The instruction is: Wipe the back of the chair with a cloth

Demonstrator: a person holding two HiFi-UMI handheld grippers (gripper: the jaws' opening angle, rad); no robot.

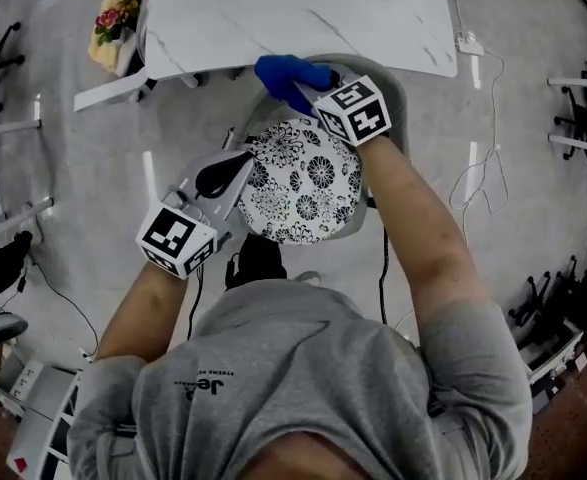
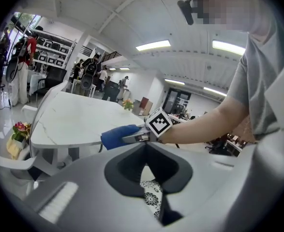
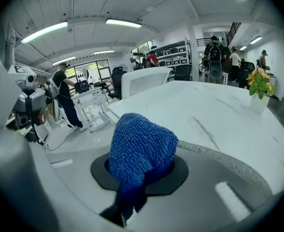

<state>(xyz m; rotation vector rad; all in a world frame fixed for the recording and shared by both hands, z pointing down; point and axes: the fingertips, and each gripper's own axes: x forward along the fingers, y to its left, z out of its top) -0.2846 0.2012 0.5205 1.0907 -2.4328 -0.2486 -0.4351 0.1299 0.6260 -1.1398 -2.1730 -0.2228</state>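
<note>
- Head view shows the cloth point(image 1: 278, 71) as a blue, nubby wad bunched at the tip of the right gripper point(image 1: 308, 90). In the right gripper view the jaws are clamped on a fold of it, with the wad bulging ahead of them.
- The cloth sits at the chair back point(image 1: 401, 103), the grey curved rim between the patterned seat cushion point(image 1: 308, 183) and the white worktop point(image 1: 303, 13). Whether it presses on the rim or hangs just above it cannot be told.
- The rim's long axis curves from left to right across the person's front. The cloth is near its left part, so the wipe, as I judge it, should run rightward along that curve.
- The right gripper is plainly the nearer one. The left gripper point(image 1: 235, 173) lies at the seat cushion's left edge, away from the back. Its jaws are slightly apart with nothing between them — only the cushion's pattern shows through the gap in the left gripper view.
- Containers: a small vase point(image 3: 257, 104) on the worktop holds yellow flowers point(image 3: 259, 83). A yellowish wrap point(image 1: 116, 23) with more flowers lies beside the worktop, well apart from both grippers.
</note>
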